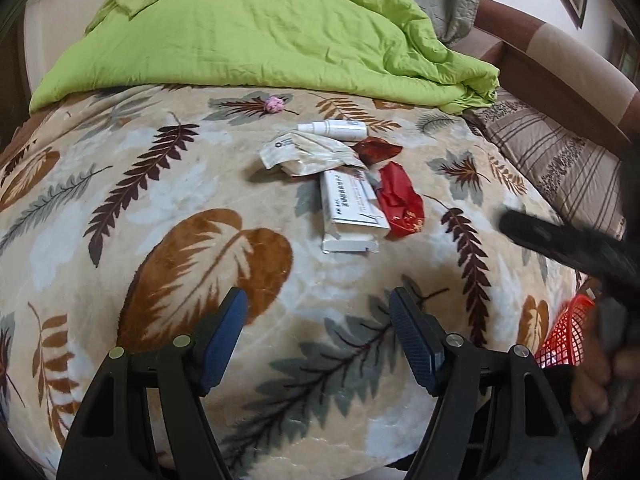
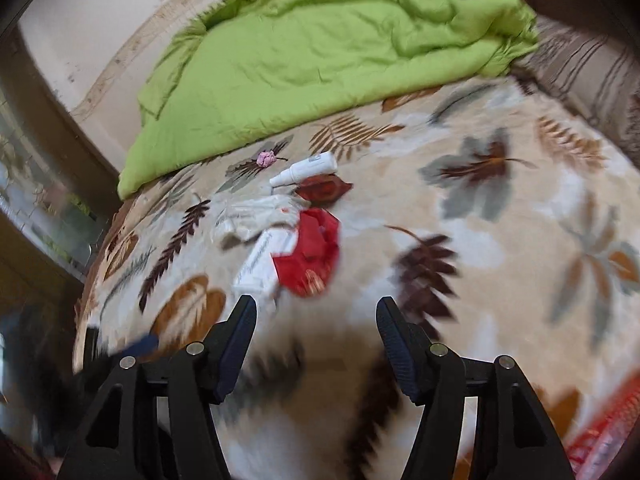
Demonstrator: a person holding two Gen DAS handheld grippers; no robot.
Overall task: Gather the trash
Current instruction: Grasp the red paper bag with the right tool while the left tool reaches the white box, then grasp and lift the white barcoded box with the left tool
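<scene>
Red wrapper (image 1: 400, 200) and white box (image 1: 352, 216) lie touching, mid-blanket (image 1: 180, 200), well in from every edge; crumpled white packet (image 1: 308, 152), dark red scrap (image 1: 376, 148) and small bottle (image 1: 340, 129) just behind them, pink wad (image 1: 274, 105) nearer the green quilt (image 1: 260, 32). Red basket (image 1: 564, 336) off the blanket's near right edge.

Left gripper (image 1: 318, 320): jaws wide, empty, over the near part of the blanket. Right gripper (image 2: 316, 320): jaws wide, empty, aimed at the box and wrapper; view motion-blurred.

Judgement: step in hand is the approach to a first pick. Advice: take the nearest piece first, probably the wrapper. Plush pile may snag, so pinch the raised crumple, not the fabric. Lift clear before swinging to the basket.
</scene>
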